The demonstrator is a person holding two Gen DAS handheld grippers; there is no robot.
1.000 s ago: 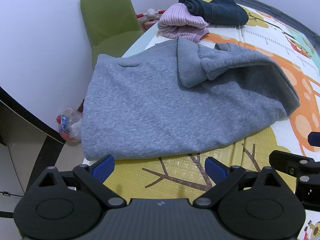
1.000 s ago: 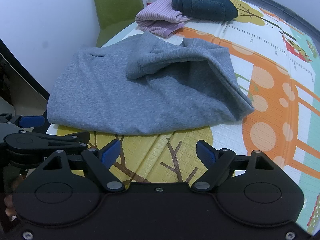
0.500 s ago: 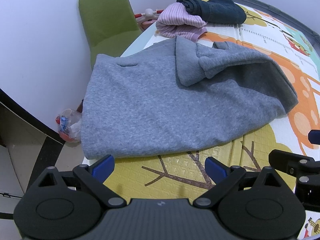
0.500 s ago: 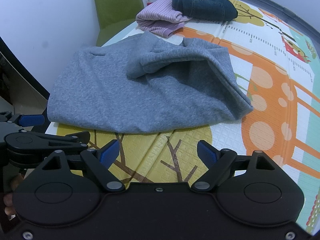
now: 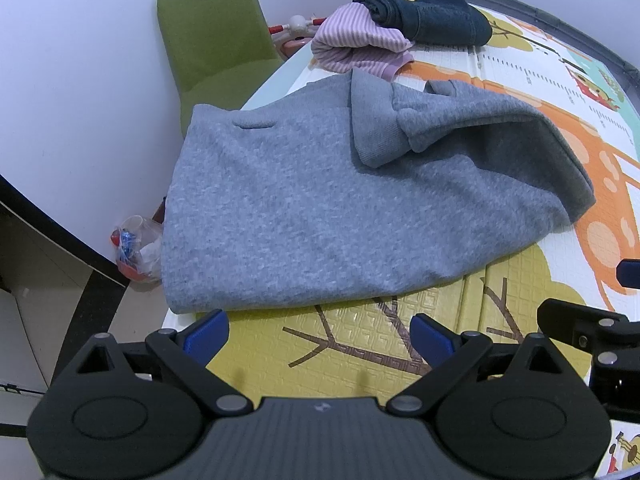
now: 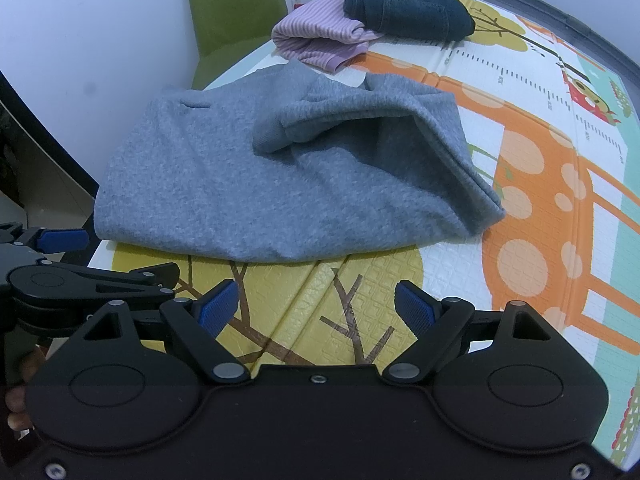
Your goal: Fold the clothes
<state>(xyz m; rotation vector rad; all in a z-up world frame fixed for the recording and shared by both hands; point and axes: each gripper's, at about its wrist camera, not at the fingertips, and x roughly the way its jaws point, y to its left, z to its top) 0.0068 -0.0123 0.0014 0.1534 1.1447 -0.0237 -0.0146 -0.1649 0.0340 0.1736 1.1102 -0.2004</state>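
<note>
A grey sweatshirt (image 5: 320,208) lies folded over on the patterned play mat (image 5: 360,352), a ribbed cuff (image 5: 372,136) resting on top. It also shows in the right wrist view (image 6: 280,184). My left gripper (image 5: 318,330) is open and empty, just short of the sweatshirt's near edge. My right gripper (image 6: 316,306) is open and empty, also just short of that edge. The left gripper also shows at the left of the right wrist view (image 6: 64,264). The sweatshirt's left side hangs over the mat's edge.
A folded pink striped garment (image 5: 360,40) and a folded dark blue garment (image 5: 432,20) sit at the far end of the mat. A green chair (image 5: 216,40) stands beyond the left edge. A bag of small items (image 5: 134,252) lies on the floor.
Both grippers have drifted slightly away from the sweatshirt. The sweatshirt has not moved.
</note>
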